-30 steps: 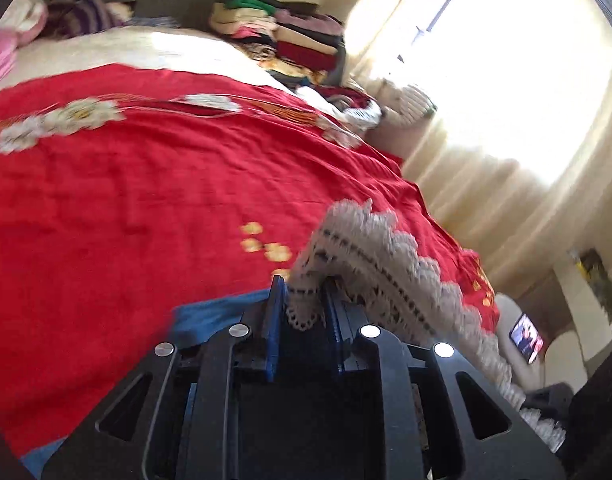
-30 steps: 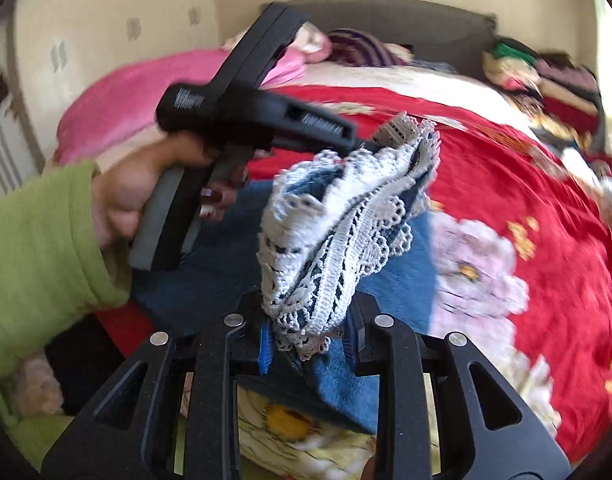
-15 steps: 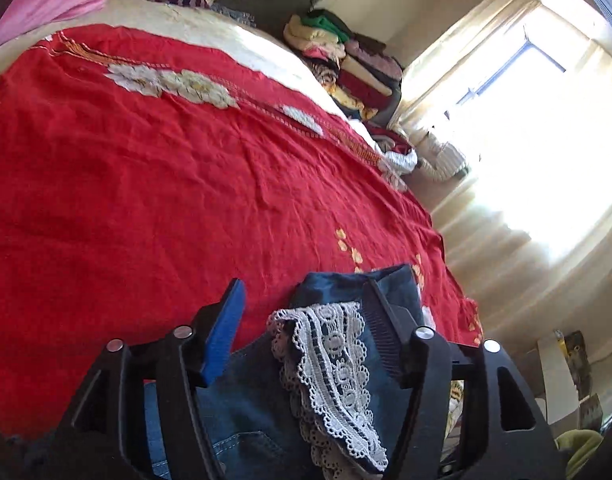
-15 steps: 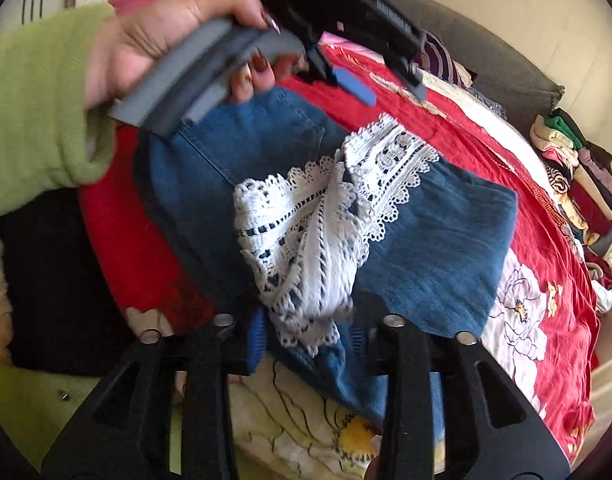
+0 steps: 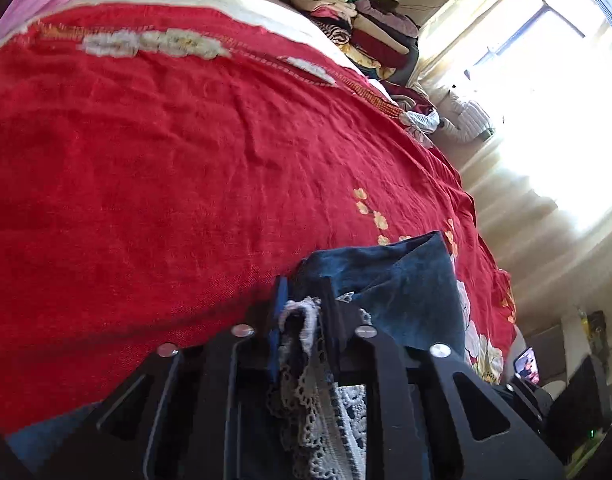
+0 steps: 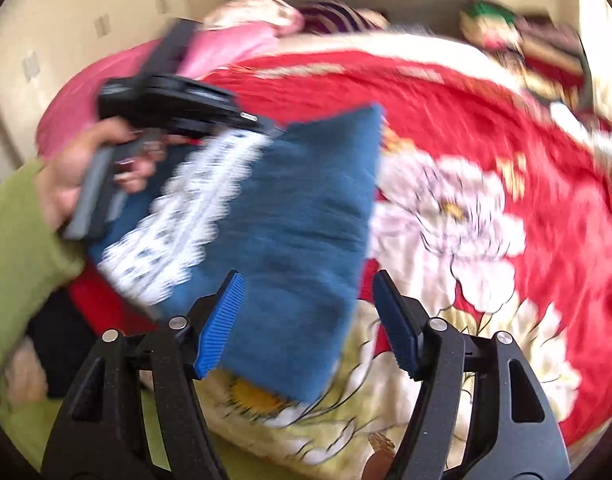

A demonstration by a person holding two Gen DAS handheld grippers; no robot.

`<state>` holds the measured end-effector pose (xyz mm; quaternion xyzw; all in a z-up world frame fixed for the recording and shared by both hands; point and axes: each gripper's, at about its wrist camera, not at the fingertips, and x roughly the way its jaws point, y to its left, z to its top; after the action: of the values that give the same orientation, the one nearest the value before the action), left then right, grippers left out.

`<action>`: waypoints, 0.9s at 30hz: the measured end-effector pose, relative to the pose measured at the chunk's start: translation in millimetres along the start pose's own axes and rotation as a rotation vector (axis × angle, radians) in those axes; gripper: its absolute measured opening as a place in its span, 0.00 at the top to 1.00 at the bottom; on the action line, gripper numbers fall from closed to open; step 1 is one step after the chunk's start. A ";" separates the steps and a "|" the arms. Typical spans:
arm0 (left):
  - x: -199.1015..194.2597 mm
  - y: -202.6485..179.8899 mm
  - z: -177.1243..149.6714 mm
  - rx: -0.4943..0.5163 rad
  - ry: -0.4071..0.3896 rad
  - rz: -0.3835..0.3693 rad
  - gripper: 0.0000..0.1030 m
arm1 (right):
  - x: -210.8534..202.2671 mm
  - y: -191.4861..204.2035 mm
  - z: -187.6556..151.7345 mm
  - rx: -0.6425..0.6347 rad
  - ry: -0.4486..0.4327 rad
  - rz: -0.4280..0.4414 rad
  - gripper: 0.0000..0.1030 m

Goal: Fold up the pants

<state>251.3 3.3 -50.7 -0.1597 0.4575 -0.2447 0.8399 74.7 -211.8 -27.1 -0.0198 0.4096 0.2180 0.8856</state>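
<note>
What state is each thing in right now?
left gripper: shut on the lace trim, jaws just closing
right gripper: open, jaws just opening, pants edge between them
pants: folded, lying on the bedspread
lace trim: bunched on top of the pants
bedspread: spread over the bed, wrinkled

Folded lace-trimmed denim pants (image 6: 290,216) on bedspread

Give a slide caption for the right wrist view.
Right tongs open over folded denim pants; left tongs pinch the lace hem.
</note>
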 end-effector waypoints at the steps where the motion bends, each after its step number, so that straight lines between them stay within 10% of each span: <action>1: -8.1 -5.0 -0.2 0.012 -0.014 -0.002 0.88 | 10.0 -6.7 -0.2 0.029 0.034 0.012 0.42; 8: -21.9 2.1 -7.6 0.048 -0.027 0.139 0.78 | 20.9 -7.8 -13.4 -0.011 0.061 -0.013 0.43; 16: -20.7 18.6 -13.3 -0.044 -0.048 0.007 0.56 | 1.8 -28.4 56.6 0.000 -0.052 0.032 0.38; 20: -17.9 8.6 -12.5 -0.016 -0.049 0.022 0.61 | 41.1 -47.4 100.7 0.069 0.008 0.090 0.37; 22: -17.8 2.8 -10.8 0.006 -0.067 0.050 0.85 | 65.7 -54.4 110.4 0.095 0.058 0.110 0.38; 23: -19.4 1.1 -9.8 0.012 -0.076 0.057 0.85 | 78.6 -59.3 111.8 0.120 0.092 0.118 0.40; 25: -22.6 -2.0 -7.0 0.017 -0.089 0.058 0.85 | 96.2 -61.7 107.1 0.127 0.136 0.182 0.80; 27: -20.4 -4.4 -7.1 0.035 -0.082 0.079 0.85 | 96.3 -63.7 103.6 0.117 0.121 0.200 0.90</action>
<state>234.8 10.7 -38.2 -0.1367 0.4240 -0.2125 0.8697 229.4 -211.6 -38.1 0.0599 0.4743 0.2792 0.8328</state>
